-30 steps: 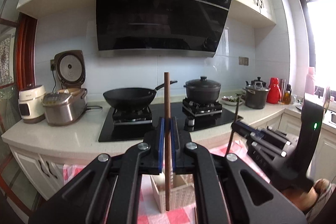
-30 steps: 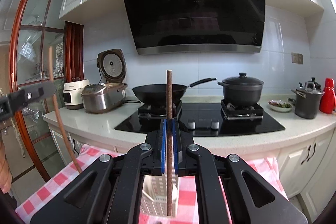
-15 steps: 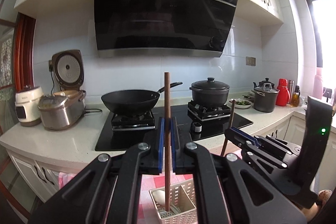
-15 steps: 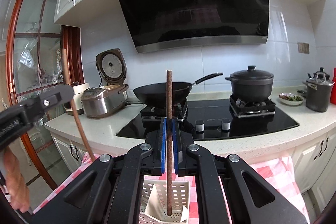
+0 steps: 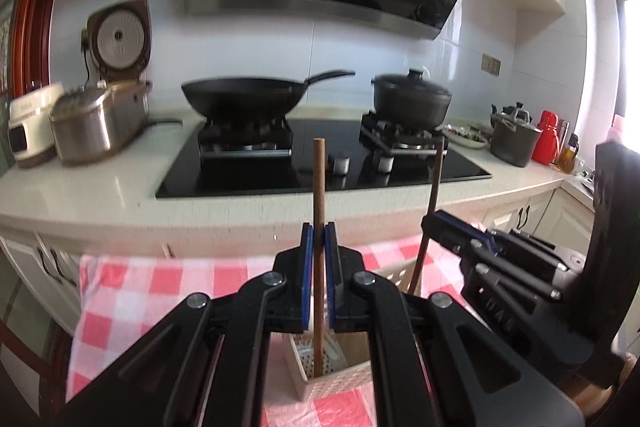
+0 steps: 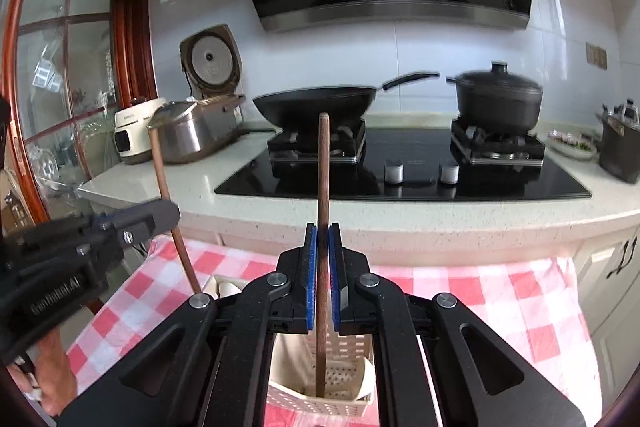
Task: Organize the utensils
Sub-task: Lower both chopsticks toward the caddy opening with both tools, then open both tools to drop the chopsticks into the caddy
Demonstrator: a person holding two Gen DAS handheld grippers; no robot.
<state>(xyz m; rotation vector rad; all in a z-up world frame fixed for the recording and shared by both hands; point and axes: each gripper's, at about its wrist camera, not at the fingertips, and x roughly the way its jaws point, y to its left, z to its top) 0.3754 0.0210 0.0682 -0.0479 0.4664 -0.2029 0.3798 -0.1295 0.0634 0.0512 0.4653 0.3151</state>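
My left gripper (image 5: 319, 231) is shut on a brown wooden chopstick (image 5: 319, 195) held upright, its lower end down inside a cream perforated utensil basket (image 5: 340, 379) on the red-checked cloth. My right gripper (image 6: 323, 231) is shut on a second brown chopstick (image 6: 323, 167), also upright, with its lower end in the same basket (image 6: 340, 403). In the left wrist view the right gripper (image 5: 444, 223) shows at the right with its chopstick (image 5: 436, 179). In the right wrist view the left gripper (image 6: 160, 213) shows at the left with its chopstick (image 6: 160, 167).
A red-and-white checked cloth (image 6: 500, 291) covers the table before a stone counter (image 6: 400, 215). On the counter stand a black hob (image 6: 400, 171), a wok (image 6: 316, 103), a lidded pot (image 6: 498, 99) and a rice cooker (image 6: 196, 131). A hand (image 6: 52, 371) shows lower left.
Both grippers have sunk and moved forward toward the counter with their chopsticks. The basket has come into view below, and the sticks' lower ends now reach into it.
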